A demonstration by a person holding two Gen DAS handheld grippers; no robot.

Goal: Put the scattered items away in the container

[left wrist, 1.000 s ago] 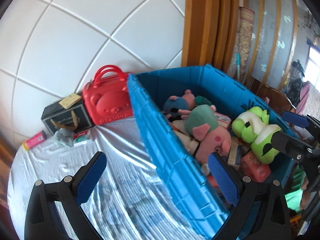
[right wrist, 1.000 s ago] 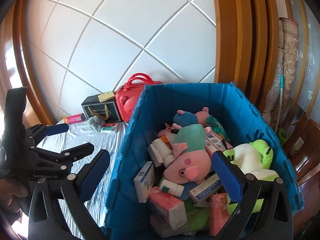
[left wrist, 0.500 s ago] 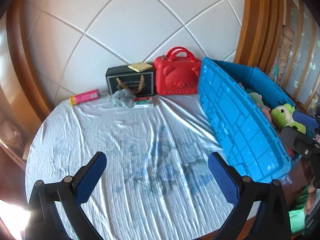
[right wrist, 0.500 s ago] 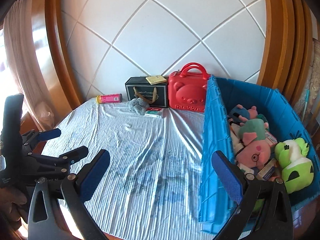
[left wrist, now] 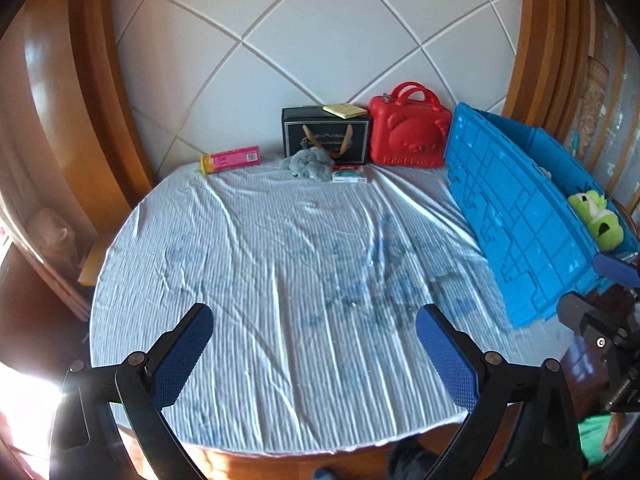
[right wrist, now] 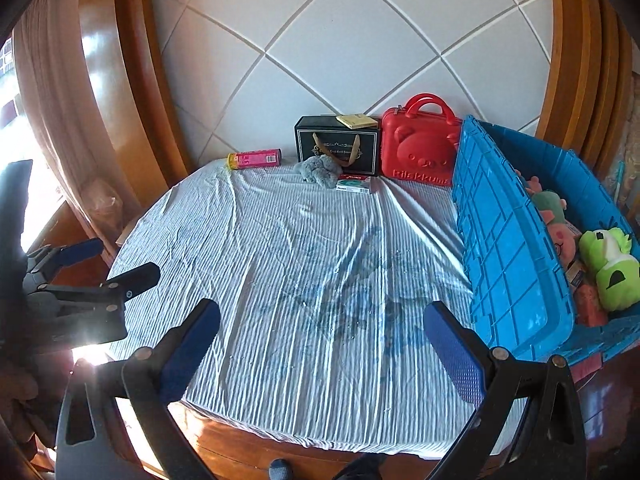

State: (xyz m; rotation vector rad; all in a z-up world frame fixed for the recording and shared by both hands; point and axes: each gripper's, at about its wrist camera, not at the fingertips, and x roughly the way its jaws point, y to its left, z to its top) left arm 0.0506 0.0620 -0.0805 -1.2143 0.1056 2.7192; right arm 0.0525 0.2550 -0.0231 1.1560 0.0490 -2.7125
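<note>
Two grippers: the left gripper (left wrist: 314, 344) and the right gripper (right wrist: 322, 340) both hover low in frame over the bench, jaws spread wide, empty.
Bench (left wrist: 280, 264): round, covered with a wrinkled striped cloth, filling the middle of both views.
Blue crate (right wrist: 504, 248): right side of frame, on the bench edge, holding a green plush (right wrist: 610, 268) and a pink plush (right wrist: 560, 236).
Red case (right wrist: 420, 148): upper centre, against the wall, touching the crate.
Black box (right wrist: 338, 144): just left of the red case, a yellow pad (right wrist: 357, 121) on top.
Grey plush (right wrist: 318, 169): in front of the black box.
Pink tube (right wrist: 254, 158): upper left of centre, lying flat.
Small carton (right wrist: 354, 185): beside the grey plush.
</note>
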